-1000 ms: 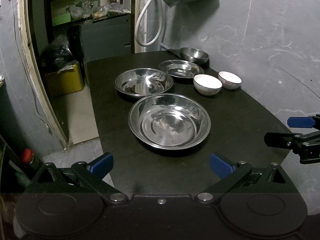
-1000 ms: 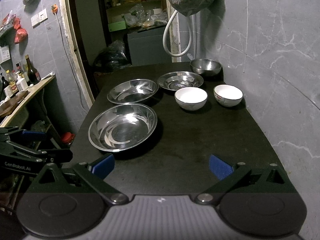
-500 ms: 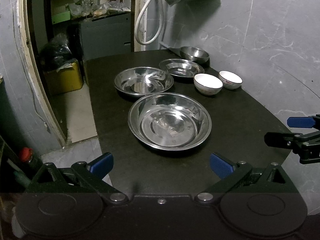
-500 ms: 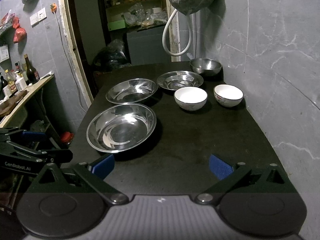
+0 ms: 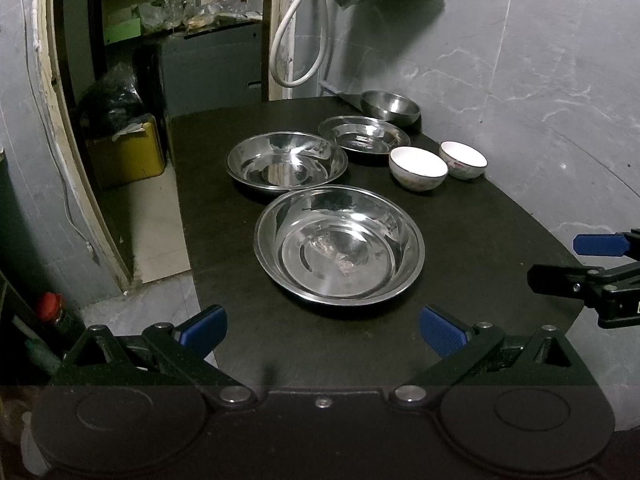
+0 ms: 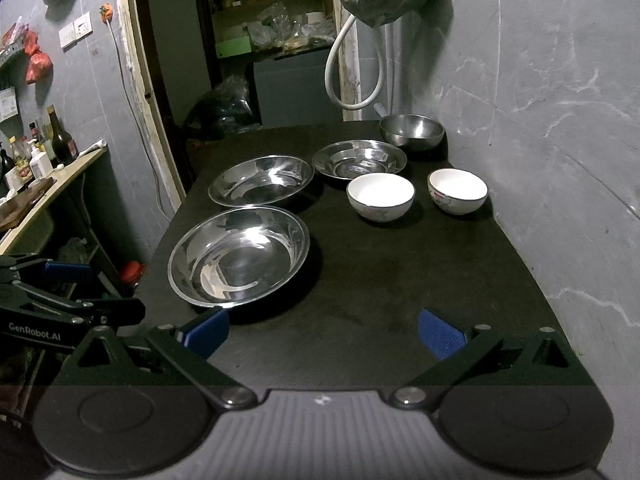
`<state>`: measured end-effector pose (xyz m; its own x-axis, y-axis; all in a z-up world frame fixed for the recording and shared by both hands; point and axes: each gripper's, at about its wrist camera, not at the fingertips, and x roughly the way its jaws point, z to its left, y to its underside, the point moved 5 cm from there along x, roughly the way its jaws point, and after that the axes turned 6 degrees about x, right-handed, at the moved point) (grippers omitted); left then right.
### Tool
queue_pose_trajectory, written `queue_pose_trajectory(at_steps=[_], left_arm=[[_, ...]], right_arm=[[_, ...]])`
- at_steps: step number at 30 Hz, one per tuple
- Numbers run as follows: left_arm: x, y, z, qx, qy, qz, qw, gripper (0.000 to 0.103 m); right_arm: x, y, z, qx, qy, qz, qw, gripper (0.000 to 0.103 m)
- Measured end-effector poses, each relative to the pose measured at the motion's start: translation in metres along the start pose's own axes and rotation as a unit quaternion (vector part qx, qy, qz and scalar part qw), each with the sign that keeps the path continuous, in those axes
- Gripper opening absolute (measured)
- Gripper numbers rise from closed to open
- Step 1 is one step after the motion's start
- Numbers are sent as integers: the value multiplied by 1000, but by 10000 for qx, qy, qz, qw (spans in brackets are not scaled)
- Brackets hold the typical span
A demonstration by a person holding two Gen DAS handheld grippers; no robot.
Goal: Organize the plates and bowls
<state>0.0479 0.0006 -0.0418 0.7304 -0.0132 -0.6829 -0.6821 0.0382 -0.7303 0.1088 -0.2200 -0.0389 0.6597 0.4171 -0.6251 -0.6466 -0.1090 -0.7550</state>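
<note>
Three shiny steel plates (image 5: pixel 339 245) along counter's (image 5: pixel 480 232) left edge, two white bowls (image 6: pixel 380 196) near right edge, both hand-held grippers (image 5: pixel 322 328) (image 6: pixel 323 330) spread, empty

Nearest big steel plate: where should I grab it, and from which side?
Grip the large steel plate at its near rim, probably with the open left gripper coming low from the table's front edge. The rim flares outward, so one finger can go over it and one beneath.
</note>
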Motion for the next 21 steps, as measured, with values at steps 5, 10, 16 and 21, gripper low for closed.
queue_pose_trajectory(at_steps=[5, 10, 16, 21], left_arm=[[6, -2, 0, -23, 17, 53, 10000, 102], [11, -4, -1, -23, 46, 102, 9999, 102], [18, -7, -2, -1, 56, 162, 9999, 102], [24, -9, -1, -96, -2, 210, 9997, 102]], right_arm=[[2, -2, -1, 2, -2, 49, 10000, 103], [5, -3, -4, 13, 2, 79, 10000, 103], [9, -4, -6, 10, -19, 120, 9999, 103], [16, -4, -8, -39, -80, 198, 9998, 103]])
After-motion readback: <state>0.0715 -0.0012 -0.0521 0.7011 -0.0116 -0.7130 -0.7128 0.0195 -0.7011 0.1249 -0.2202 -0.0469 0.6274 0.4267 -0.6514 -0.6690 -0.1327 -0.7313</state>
